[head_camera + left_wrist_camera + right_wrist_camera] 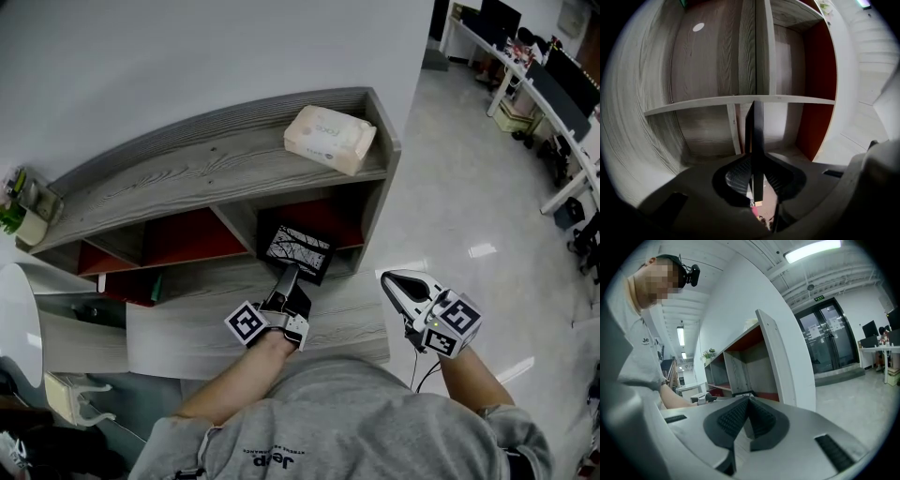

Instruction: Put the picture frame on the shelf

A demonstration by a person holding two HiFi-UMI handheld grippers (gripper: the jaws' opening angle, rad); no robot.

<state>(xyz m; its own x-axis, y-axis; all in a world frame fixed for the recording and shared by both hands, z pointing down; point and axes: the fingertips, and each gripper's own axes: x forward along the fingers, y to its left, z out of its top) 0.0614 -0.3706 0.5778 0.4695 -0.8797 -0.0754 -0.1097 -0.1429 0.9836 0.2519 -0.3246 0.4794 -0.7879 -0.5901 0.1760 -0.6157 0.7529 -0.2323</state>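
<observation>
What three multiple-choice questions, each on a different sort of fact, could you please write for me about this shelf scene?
1. Where is the tissue pack?
A) on top of the shelf
B) on the floor
C) in a red-backed compartment

2. What colour is the picture frame border?
A) white
B) black
C) red

3. What is the left gripper doing?
A) open and empty
B) shut on the tissue pack
C) shut on the picture frame

Answers:
1 A: it lies on the top board, near the right end.
2 B: the border shows black in the head view and the left gripper view.
3 C: the left gripper view shows the jaws clamped on the frame's edge.
</observation>
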